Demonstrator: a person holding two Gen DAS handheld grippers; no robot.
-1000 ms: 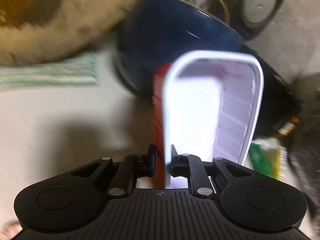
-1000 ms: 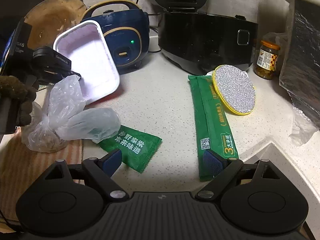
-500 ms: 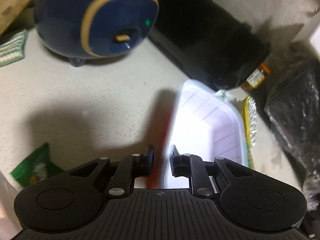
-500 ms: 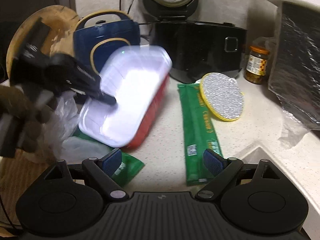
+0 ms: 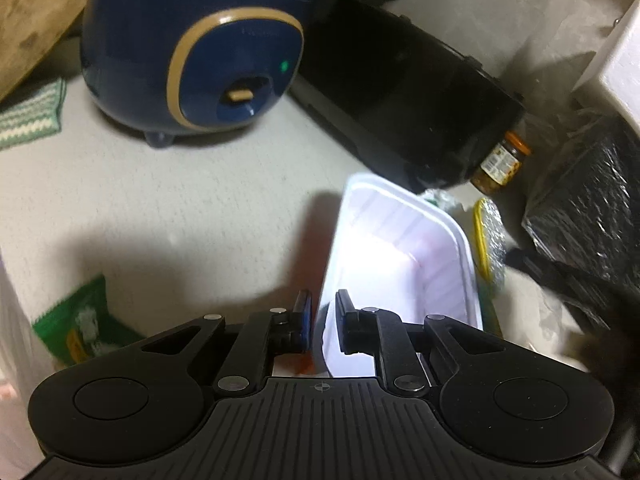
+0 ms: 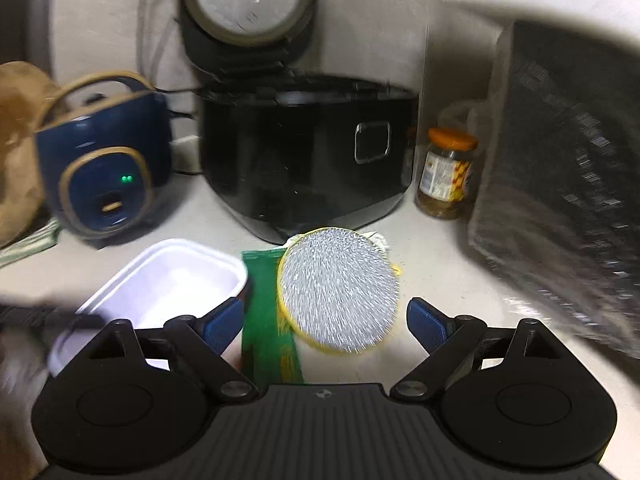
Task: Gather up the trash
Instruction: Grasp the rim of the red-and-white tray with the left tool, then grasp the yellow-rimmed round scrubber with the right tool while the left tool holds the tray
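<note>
Left wrist view: the left gripper [image 5: 320, 312] has its jaws drawn close on the near wall of a white tray [image 5: 400, 264], red on its outside. Its jaws have just been closing, with the tray's rim between them; the pads look pressed on the wall. The tray sits low over the pale counter [image 5: 160, 208], open side up and tilted. Far left stands a blue rice cooker [image 5: 192, 64] with a green light. To its right is a black cooker [image 5: 400, 96], then a jar [image 5: 500, 160] with an orange lid. A round scouring pad [image 5: 490, 248] with a yellow rim lies just right of the tray. A small green packet [image 5: 76, 328] lies near left on the counter.

Right wrist view: the right gripper [image 6: 324, 320] is spread wide and has hold of nothing. Between its fingers lie the scouring pad [image 6: 340, 288] and a long green packet [image 6: 264, 320]; the pad overlaps the packet's right edge. The white tray [image 6: 168, 284] is near left, just beside the long packet. The picture is blurred. The blue rice cooker [image 6: 104, 176] stands far left, the black cooker [image 6: 304, 152] far centre with its lid raised, and the jar [image 6: 446, 176] to its right.
</note>
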